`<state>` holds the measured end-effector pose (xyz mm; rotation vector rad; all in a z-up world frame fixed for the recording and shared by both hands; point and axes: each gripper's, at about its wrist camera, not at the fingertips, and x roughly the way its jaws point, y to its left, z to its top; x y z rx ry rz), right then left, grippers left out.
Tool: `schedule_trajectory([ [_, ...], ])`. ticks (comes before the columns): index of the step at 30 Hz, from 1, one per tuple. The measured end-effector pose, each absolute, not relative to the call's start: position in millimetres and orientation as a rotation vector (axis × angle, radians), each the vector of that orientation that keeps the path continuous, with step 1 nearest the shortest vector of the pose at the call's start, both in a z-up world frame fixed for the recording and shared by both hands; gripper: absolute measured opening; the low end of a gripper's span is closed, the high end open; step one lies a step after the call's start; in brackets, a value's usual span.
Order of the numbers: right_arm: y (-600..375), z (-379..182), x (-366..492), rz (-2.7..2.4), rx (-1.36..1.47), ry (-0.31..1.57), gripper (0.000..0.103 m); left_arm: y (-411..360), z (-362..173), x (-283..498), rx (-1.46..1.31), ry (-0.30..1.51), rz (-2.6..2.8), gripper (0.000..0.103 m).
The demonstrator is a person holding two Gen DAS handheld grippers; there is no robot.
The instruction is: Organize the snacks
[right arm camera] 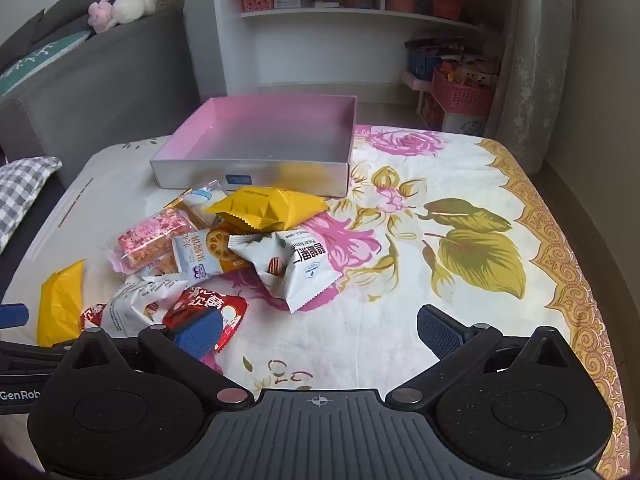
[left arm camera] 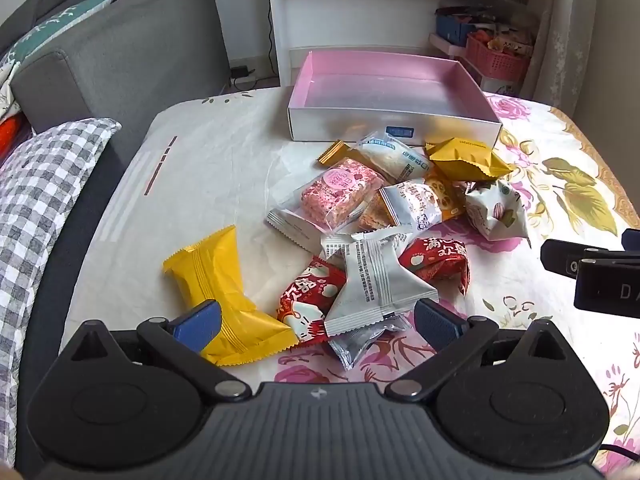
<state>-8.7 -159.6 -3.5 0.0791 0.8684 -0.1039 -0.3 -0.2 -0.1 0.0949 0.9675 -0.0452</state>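
Nearest the cameras, the left tool (left arm camera: 318, 322) is held spread wide above the near edge of the snack heap, nothing pinched; its blue pads flank a crinkled yellow foil packet (left arm camera: 224, 292) and a white sachet printed with small text (left arm camera: 370, 280). The right tool (right arm camera: 320, 330) is likewise spread and empty, poised over bare floral cloth of the worktop (right arm camera: 460, 280), with a red printed packet (right arm camera: 204, 310) just beside its left pad. Further out, the remaining wrapped snacks are seen piled loosely, a pink rice-crisp bar in clear wrap (left arm camera: 340, 192) and a mustard-yellow pouch (right arm camera: 266, 206) among them. Beyond the heap, a shallow silver box with a pink lining (left arm camera: 394, 120) stands empty. No snack seems packed yet, so the first pickup is judged in hand: one tool must be lowered and closed on a near packet, which is then carried to the box.
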Motion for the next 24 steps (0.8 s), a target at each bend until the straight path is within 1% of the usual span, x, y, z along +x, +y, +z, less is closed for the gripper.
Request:
schedule_trajectory([
  [24,-157.4,-4.6,-9.9,-0.115,0.047,0.857,0.103,2.5,0.4,-1.0,0.076,0.977,-0.051,0.103],
])
